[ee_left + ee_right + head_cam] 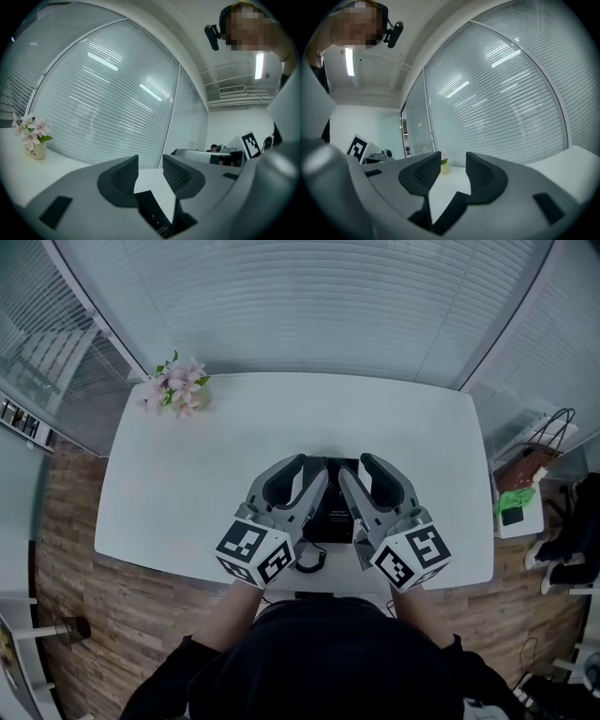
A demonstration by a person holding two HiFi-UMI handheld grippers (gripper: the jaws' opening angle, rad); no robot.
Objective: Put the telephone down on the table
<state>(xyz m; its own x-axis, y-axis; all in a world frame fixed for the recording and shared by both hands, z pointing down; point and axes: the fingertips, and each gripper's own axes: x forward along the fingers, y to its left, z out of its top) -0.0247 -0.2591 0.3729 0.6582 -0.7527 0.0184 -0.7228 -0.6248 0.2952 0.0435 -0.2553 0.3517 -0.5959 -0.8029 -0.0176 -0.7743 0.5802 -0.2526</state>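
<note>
Black telephone (pixel 330 514) lies flat on the table (pixel 187 474) by the middle of its front edge, so the task looks done. Left gripper (pixel 150 161) and right gripper (pixel 453 159) flank it, jaws spread, pinching nothing.

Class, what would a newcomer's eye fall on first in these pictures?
The left gripper and right gripper, each bearing a black-and-white marker cube, hover side by side over the near edge of the white table, a black telephone between them. Pink flowers stand at its far left corner.
</note>
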